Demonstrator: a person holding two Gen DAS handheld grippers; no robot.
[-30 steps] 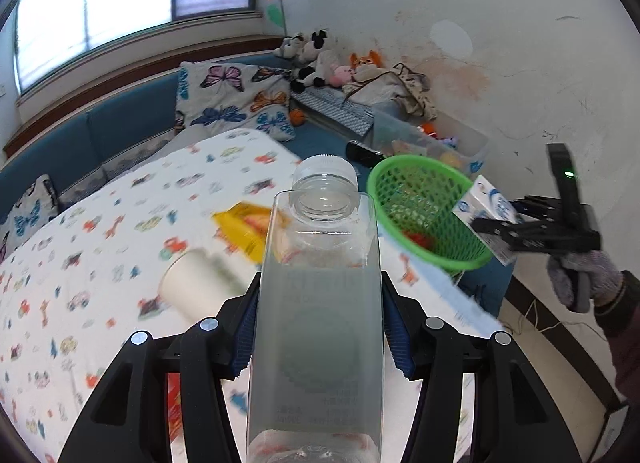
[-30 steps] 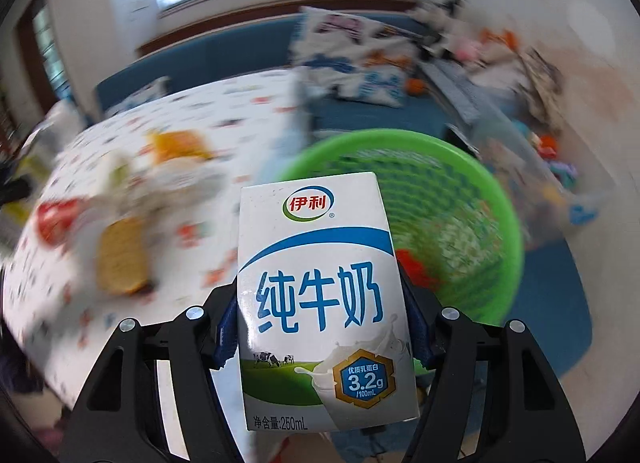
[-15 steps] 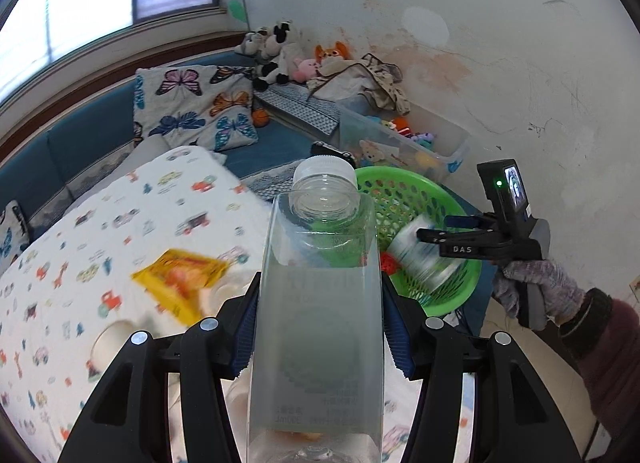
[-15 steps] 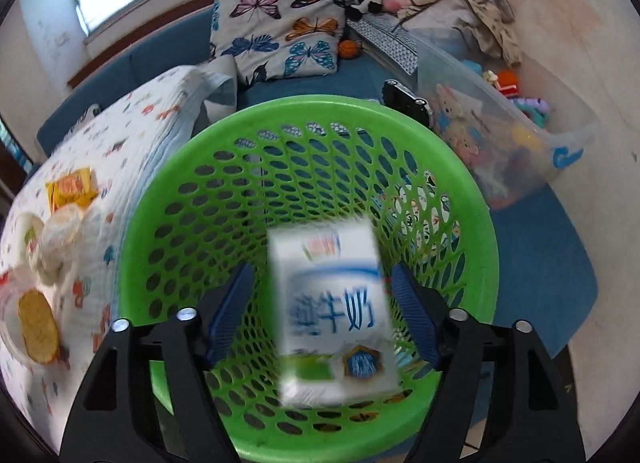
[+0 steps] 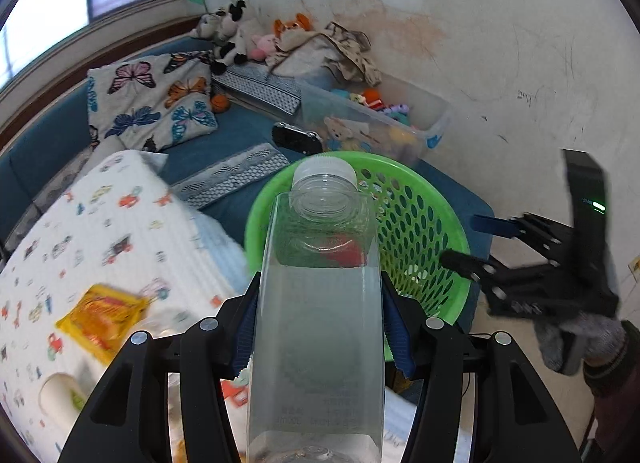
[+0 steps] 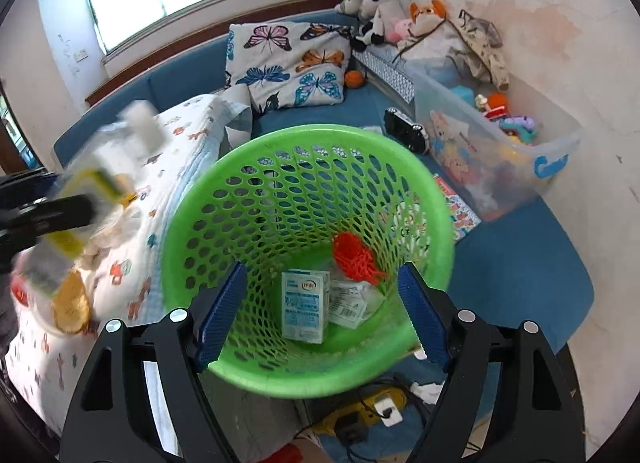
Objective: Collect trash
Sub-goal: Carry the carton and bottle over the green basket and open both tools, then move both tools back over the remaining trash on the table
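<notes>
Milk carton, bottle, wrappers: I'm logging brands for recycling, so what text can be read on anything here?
Milk carton in the green basket: round logo and blue print, too small to read.
Clear bottle in the left gripper: faint embossed print, illegible.
Yellow wrapper: blurred.
Storage bin: partial blue letters, unreadable.

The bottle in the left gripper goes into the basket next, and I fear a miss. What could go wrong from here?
1. The clear bottle is tall and the green basket sits off the table's edge; released before it is over the opening, it may hit the rim and fall outside.
2. The right gripper, open and empty, hangs over the basket; the two could collide.
3. The milk carton and red net lie inside; the bottle might bounce off them.
</notes>
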